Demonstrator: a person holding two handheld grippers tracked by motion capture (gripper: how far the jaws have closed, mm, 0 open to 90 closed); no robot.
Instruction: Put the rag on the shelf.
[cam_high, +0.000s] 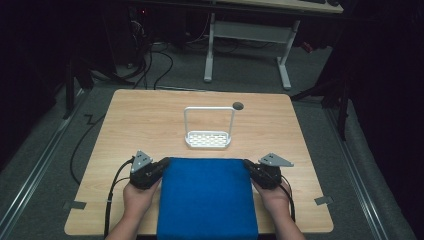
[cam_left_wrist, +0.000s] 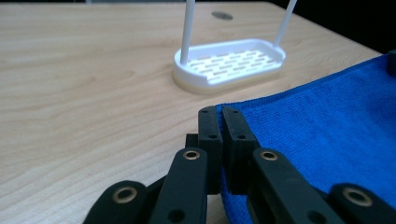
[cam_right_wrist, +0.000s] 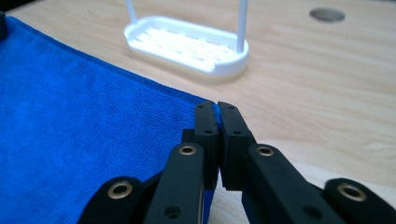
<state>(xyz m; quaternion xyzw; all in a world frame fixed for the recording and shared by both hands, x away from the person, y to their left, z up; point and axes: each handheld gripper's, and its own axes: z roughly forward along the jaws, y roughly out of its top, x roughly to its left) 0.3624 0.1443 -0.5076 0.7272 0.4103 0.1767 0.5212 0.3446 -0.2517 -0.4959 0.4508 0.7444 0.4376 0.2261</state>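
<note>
Blue microfibre cloth (cam_high: 207, 197) lies flat at worktop (cam_high: 150, 120) near edge, overhanging it. Left gripper (cam_left_wrist: 218, 116) and right gripper (cam_right_wrist: 212, 112) jaws are clamped on its far corners. Judged soft, light, limp: sag expected; corners suit.

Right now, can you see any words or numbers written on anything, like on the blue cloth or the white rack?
None can be read.
Blue cloth: plain, no label showing.
White rack: just slots, no writing.
Left gripper and right gripper: black jaws with screws, no markings; both are pinched on the cloth's corners.
Wooden table: bare wood and a dark round hole, no text.
</note>
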